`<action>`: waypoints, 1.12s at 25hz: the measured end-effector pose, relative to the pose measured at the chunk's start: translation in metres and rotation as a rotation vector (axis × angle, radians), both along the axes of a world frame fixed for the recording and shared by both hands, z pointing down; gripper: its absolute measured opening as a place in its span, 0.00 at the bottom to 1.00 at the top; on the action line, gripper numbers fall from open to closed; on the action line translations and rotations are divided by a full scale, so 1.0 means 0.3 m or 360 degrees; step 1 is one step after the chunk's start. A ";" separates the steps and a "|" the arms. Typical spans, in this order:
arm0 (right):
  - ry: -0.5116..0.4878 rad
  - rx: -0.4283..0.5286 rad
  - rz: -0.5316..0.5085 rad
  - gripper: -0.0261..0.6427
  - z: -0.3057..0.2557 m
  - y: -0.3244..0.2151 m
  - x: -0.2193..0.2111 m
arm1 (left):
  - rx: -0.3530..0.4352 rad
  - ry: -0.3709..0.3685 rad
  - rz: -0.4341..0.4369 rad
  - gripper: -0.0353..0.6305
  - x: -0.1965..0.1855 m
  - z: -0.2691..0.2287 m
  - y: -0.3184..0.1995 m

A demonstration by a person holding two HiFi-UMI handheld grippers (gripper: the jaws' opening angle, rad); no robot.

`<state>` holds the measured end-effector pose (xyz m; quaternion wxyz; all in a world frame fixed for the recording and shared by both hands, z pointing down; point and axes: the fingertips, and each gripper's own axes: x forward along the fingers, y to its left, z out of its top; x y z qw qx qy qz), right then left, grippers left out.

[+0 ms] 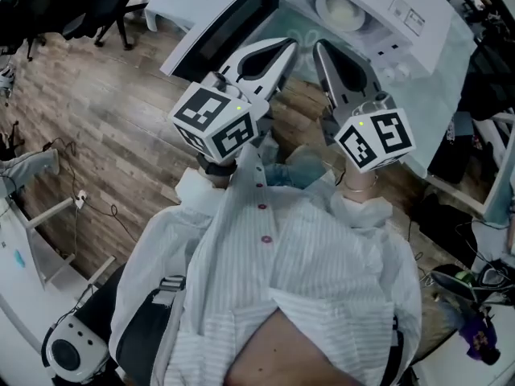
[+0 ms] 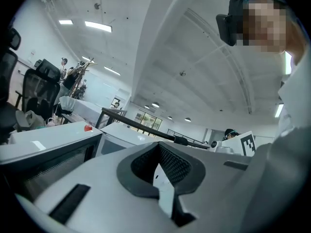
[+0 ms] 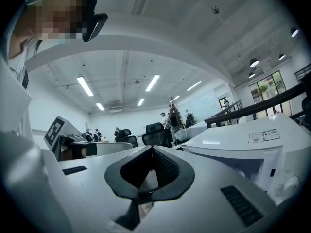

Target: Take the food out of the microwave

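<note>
Right now both grippers are clenched on nothing: left gripper [image 1: 286, 47] has its fingers [image 2: 97, 178] pressed together with only the dark pad recess showing, and it's the same on the right gripper [image 3: 151, 152]. Both are held level, side by side and apart from each other, tips aimed at the microwave [image 1: 410, 22]. The door [image 1: 217, 26] hangs open, off to the left of the left tips. The food [image 1: 342, 10] is a pale lump in a round white dish [image 1: 322, 6], sitting inside the cavity just beyond the fingertips and slightly right of the right pair, touched by neither. Can't tell what the food is. From the right gripper view the microwave body sits right of the jaws, with its bluish cavity showing. From the left gripper view the door's dark window is left of the jaws. Marker cubes [image 1: 217, 119] sit behind the fingers, close to the white striped shirt [image 1: 298, 280] of the person holding them. Wooden floor [image 1: 105, 119] lies below, left of the left gripper.
</note>
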<state>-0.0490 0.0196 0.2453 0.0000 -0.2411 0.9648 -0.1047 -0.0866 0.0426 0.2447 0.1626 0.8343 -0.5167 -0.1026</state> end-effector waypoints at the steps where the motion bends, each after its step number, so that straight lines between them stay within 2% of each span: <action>1: 0.0002 -0.0006 0.0030 0.09 0.004 -0.010 0.000 | -0.0008 0.0001 0.0030 0.06 -0.001 0.007 -0.011; 11: 0.0024 -0.0100 0.0225 0.09 0.071 -0.165 0.072 | -0.0094 0.0046 0.0235 0.06 0.066 0.081 -0.183; 22: 0.0035 -0.0120 0.0332 0.09 0.083 -0.473 0.178 | -0.0084 0.0035 0.0352 0.06 0.165 0.063 -0.521; 28: -0.0007 -0.0119 0.0340 0.09 0.068 -0.573 0.246 | -0.0057 0.0028 0.0349 0.06 0.225 0.048 -0.627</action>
